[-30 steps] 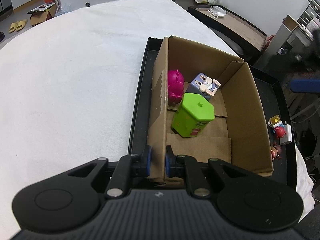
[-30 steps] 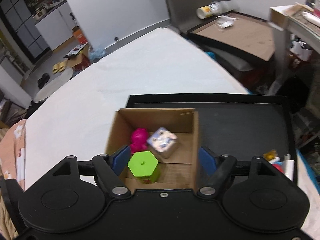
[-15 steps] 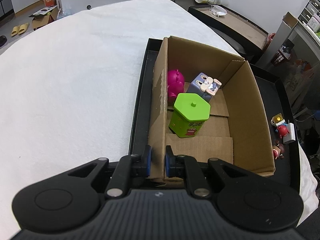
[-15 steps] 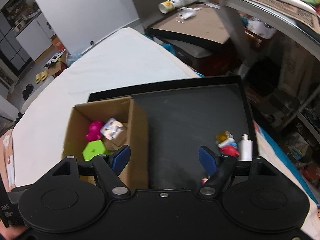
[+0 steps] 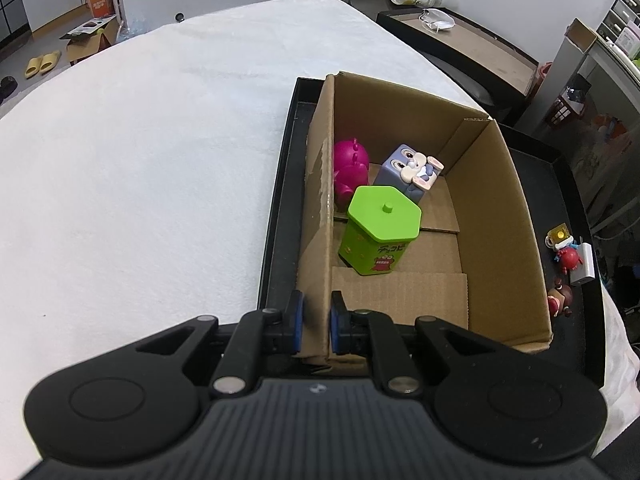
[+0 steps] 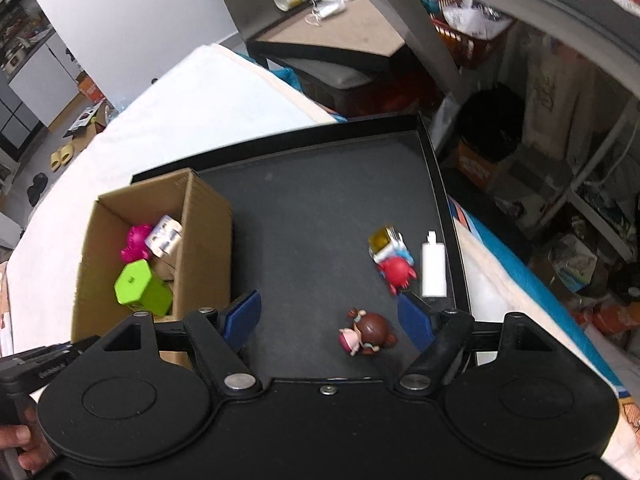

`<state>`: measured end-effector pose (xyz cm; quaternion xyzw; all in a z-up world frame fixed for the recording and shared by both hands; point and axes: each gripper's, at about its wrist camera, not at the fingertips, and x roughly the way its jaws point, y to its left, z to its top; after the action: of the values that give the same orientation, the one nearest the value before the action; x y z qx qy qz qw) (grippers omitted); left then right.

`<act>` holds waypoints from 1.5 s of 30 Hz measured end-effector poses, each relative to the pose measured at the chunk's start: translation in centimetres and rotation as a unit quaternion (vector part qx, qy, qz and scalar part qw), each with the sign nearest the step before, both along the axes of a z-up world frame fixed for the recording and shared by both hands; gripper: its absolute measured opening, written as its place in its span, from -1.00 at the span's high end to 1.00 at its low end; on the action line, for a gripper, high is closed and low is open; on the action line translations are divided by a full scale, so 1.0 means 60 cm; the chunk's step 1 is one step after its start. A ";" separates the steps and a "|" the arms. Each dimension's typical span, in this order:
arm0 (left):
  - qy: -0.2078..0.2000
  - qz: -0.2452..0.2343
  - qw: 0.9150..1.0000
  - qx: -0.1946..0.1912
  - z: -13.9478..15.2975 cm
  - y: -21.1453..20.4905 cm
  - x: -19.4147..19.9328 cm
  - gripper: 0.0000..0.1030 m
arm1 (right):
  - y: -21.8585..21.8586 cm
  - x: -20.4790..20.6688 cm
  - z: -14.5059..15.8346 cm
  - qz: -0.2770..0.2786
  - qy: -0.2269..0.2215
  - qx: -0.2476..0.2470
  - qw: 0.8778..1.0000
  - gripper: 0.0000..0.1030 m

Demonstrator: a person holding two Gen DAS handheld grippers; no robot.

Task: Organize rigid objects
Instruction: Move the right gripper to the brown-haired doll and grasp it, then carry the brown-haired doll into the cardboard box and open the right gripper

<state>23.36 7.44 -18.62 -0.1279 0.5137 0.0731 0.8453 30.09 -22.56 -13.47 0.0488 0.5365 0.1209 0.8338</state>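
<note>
Inside the cardboard box (image 5: 496, 216) on the black tray (image 6: 320, 200) stand a green hexagonal tin (image 5: 378, 234), a magenta toy (image 5: 350, 164) and a rabbit cube (image 5: 408, 170). Left gripper (image 5: 316, 322) is clamped on the box's near wall. Right gripper (image 6: 328, 314) hangs with jaws apart above a brown-haired doll (image 6: 366, 332), near a red figure (image 6: 396, 270) and white bottle (image 6: 434, 266).

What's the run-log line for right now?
left gripper: shut on cardboard box wall | right gripper: open, empty, above doll figure | in box: green container, pink toy
</note>
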 end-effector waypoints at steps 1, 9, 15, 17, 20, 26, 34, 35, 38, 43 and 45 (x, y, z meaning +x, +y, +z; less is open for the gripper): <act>0.001 0.001 1.000 0.001 0.000 0.000 0.001 0.78 | -0.001 0.000 -0.005 0.001 0.003 0.000 1.000 -0.45; 0.001 0.004 1.000 0.010 0.002 -0.005 0.002 0.79 | -0.015 0.004 -0.059 0.003 0.027 -0.004 1.000 -0.45; -0.009 0.014 1.000 0.017 0.004 -0.004 -0.003 0.80 | -0.012 0.003 -0.106 0.020 0.028 -0.006 0.999 -0.45; -0.007 0.013 1.000 0.020 0.004 -0.006 -0.001 0.80 | -0.013 0.006 -0.122 0.014 0.040 -0.010 0.999 -0.44; -0.003 0.014 1.000 0.024 0.004 -0.008 0.002 0.81 | -0.010 0.009 -0.132 0.018 0.033 -0.028 0.999 -0.44; -0.001 0.019 1.000 0.024 0.004 -0.008 0.004 0.80 | 0.000 0.019 -0.152 0.035 0.036 -0.042 0.998 -0.27; 0.000 0.025 0.999 0.024 0.004 -0.006 0.003 0.81 | 0.018 0.007 -0.151 0.051 0.040 -0.047 0.997 0.16; 0.000 0.024 0.999 0.024 0.004 -0.007 0.004 0.80 | 0.015 0.007 -0.151 0.046 0.043 -0.045 0.997 0.16; 0.000 0.024 1.000 0.020 0.004 -0.005 0.003 0.80 | 0.005 0.008 -0.149 0.033 0.050 -0.037 0.998 0.16; -0.001 0.020 1.000 0.021 0.005 -0.005 0.003 0.80 | -0.006 0.003 -0.124 0.030 0.037 -0.023 0.999 0.16; 0.000 0.020 1.000 0.020 0.005 -0.005 0.003 0.80 | -0.010 0.003 -0.112 0.022 0.033 -0.012 0.999 0.16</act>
<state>23.57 7.12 -18.32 -0.1213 0.5093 0.1001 0.8461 30.26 -23.16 -20.19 0.0310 0.5664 0.1308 0.8131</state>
